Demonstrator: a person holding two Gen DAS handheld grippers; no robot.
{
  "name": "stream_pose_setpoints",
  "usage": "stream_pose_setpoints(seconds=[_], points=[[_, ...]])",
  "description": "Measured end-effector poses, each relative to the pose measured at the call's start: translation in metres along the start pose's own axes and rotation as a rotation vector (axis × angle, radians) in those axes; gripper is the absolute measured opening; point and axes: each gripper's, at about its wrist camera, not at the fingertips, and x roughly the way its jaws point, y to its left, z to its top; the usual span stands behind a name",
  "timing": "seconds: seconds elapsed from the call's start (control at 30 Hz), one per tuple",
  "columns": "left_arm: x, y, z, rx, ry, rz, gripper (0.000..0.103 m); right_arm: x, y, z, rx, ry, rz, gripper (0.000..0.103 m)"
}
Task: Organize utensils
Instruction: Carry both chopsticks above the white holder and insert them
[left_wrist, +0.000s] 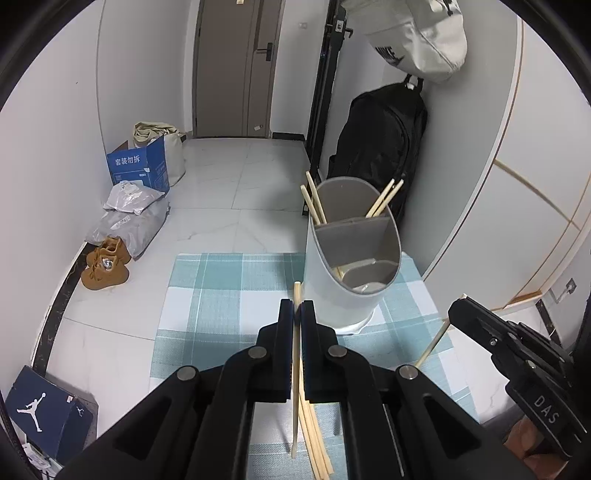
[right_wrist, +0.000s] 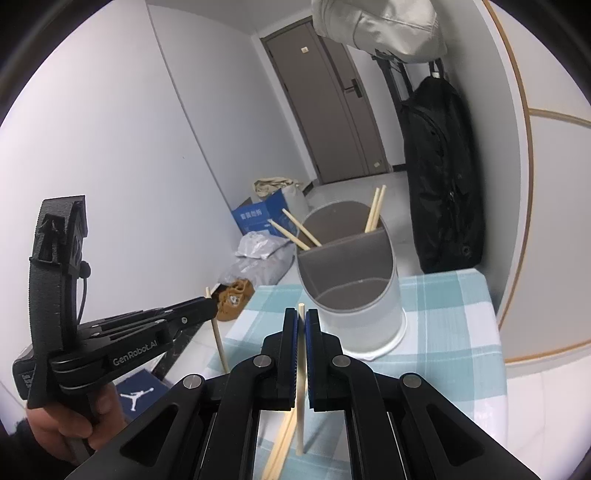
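A white oval utensil holder with a grey divider stands on a teal checked cloth. Its far compartment holds several wooden chopsticks. My left gripper is shut on one chopstick, just left of the holder's near side. My right gripper is shut on another chopstick, close in front of the holder. More loose chopsticks lie on the cloth under the grippers.
The table's left edge drops to a tiled floor with brown shoes, plastic bags, a blue box and a shoe box. A black backpack hangs on the wall right behind the holder. A hand grips the left tool.
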Motion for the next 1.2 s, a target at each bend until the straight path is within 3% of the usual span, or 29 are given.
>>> stream_pose_setpoints(seconds=[0.4,0.73,0.97,1.2], points=[[-0.019,-0.015,0.051,0.016,-0.032,-0.034,0.0,-0.005,-0.012,0.046,0.05,-0.017,0.021,0.003],[-0.016,-0.026,0.115,0.005,-0.074,-0.076,0.0,-0.006,-0.027,0.12,0.063,-0.078,0.034,0.003],[-0.011,-0.028,0.157,0.008,-0.117,-0.074,0.0,0.01,-0.024,0.178,-0.007,-0.117,0.049,0.003],[0.005,-0.029,0.182,-0.011,-0.161,-0.09,0.0,0.03,-0.03,0.207,-0.021,-0.152,0.026,0.003]])
